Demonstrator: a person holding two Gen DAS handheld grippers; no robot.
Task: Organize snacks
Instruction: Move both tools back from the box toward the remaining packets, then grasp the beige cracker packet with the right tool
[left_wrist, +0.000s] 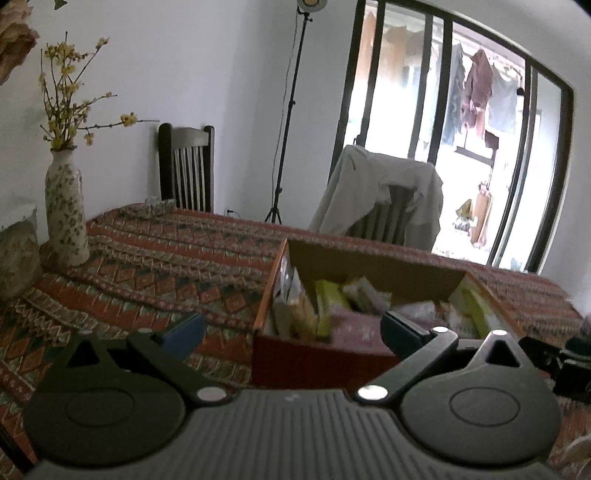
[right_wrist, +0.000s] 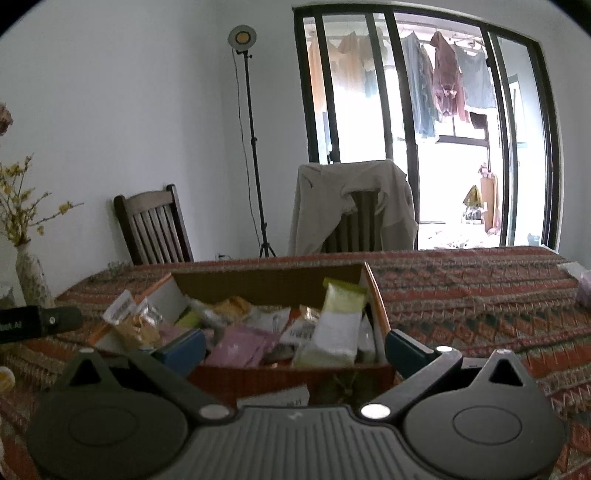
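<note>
At the bottom of the left wrist view, the left gripper (left_wrist: 291, 334) has its fingers spread wide, holding nothing. The right gripper (right_wrist: 295, 347) is likewise spread and empty. Just beyond both, at frame centre, the open cardboard box (right_wrist: 376, 306) sits on the patterned tablecloth (right_wrist: 480, 295), filled with snack packets (right_wrist: 332, 325). Farther back, in the left view's upper left, a vase (left_wrist: 64, 206) stands upright.

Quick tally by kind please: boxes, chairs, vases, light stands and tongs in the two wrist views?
Snack box: 1
Chairs: 2, one bare, one draped with a jacket
Vase: 1
Light stand: 1
Tongs: 2, left and right, both open and empty
Total: 7
</note>
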